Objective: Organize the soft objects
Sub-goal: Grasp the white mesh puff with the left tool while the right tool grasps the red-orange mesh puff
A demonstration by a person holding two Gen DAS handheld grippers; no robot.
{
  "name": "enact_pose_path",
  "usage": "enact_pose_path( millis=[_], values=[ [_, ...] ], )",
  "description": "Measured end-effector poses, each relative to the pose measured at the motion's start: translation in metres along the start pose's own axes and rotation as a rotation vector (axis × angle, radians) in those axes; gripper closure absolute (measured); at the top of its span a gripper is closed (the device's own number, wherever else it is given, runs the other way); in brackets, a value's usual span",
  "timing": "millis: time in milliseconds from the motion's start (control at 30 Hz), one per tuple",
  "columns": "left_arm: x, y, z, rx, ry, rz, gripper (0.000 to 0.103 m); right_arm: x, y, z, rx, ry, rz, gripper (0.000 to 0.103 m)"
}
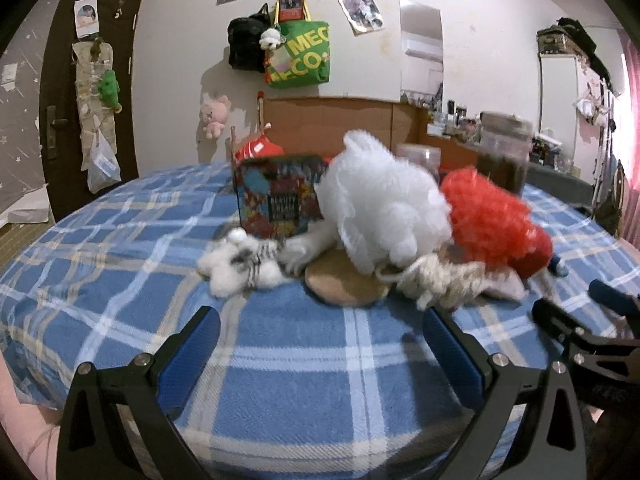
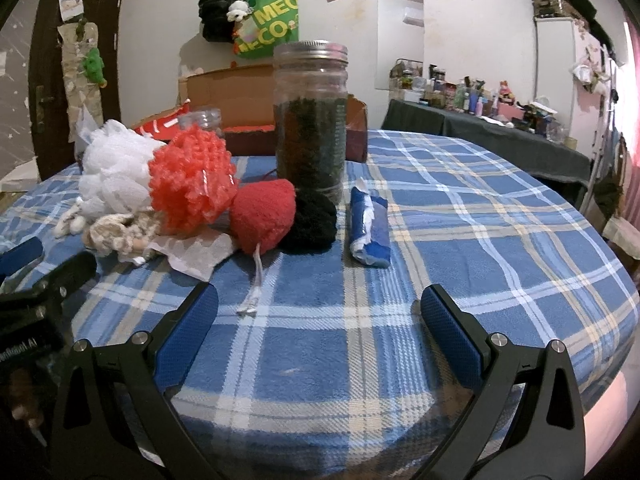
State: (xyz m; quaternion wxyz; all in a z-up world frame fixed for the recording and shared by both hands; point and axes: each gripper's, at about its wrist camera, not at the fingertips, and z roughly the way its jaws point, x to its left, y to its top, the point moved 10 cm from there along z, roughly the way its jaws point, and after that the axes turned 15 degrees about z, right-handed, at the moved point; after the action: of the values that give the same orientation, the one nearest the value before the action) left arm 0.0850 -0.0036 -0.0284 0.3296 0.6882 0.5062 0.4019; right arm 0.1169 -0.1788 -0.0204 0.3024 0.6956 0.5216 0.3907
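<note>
Plainly, both claws are empty and spread wide: the left gripper (image 1: 320, 344) hangs low over the blue plaid blanket (image 1: 132, 240) with its blue pads apart and nothing between them, and the right gripper (image 2: 320, 324) sits the same way, jaws parted over bare cloth. Just ahead of the left one lies the heap of soft things: a small white-and-grey plush (image 1: 240, 264) nearest on its left, a tan flat pad (image 1: 344, 284) under the pile, a white mesh pouf (image 1: 380, 208) on top, a red mesh pouf (image 1: 488, 216) touching it on the right, and a beige knitted piece (image 1: 444, 280) in front. From the right wrist view the heap runs on with a red knitted ball (image 2: 264, 216), a black knitted ball (image 2: 312, 220) touching it, and a rolled blue cloth (image 2: 370, 228) a little apart. That roll lies with its long axis pointing away from the right gripper, toward the tall glass jar (image 2: 310, 120); the red ball's white cord (image 2: 256, 284) trails toward the camera. Behind the heap stands a printed box (image 1: 280, 196), which I take to be the likely destination. The step looks like the approach before a first pick, nothing lifted yet. Next, one claw should advance to a single item, closing gently on the soft bulk, since the poufs touch and may drag neighbours.
</note>
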Motion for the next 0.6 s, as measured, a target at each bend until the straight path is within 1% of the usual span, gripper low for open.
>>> enact_pose_path(
  millis=[133,167,300,367,433,533,600],
  values=[
    [0.004,0.019,-0.006,-0.034,-0.032,-0.005,0.000,0.003,0.020,-0.008,-0.015,0.052,0.016,0.000],
    [0.005,0.022,-0.008,-0.040,-0.042,-0.006,0.000,0.005,0.020,-0.012,-0.017,0.066,0.019,0.000],
    [0.006,0.042,-0.008,-0.066,-0.093,0.007,0.000,0.014,0.043,-0.013,-0.015,0.152,0.028,0.000],
    [0.007,0.050,-0.006,-0.071,-0.113,0.022,0.000,0.020,0.052,-0.012,-0.005,0.203,0.032,0.000],
    [0.007,0.062,-0.002,-0.077,-0.138,0.031,0.000,0.029,0.059,-0.007,0.025,0.264,0.031,0.000],
    [0.008,0.073,0.007,-0.063,-0.183,0.038,0.000,0.037,0.068,0.003,0.057,0.311,0.018,0.000],
    [0.007,0.078,0.012,-0.064,-0.200,0.045,0.000,0.044,0.070,0.006,0.068,0.334,-0.006,0.000]
  ],
)
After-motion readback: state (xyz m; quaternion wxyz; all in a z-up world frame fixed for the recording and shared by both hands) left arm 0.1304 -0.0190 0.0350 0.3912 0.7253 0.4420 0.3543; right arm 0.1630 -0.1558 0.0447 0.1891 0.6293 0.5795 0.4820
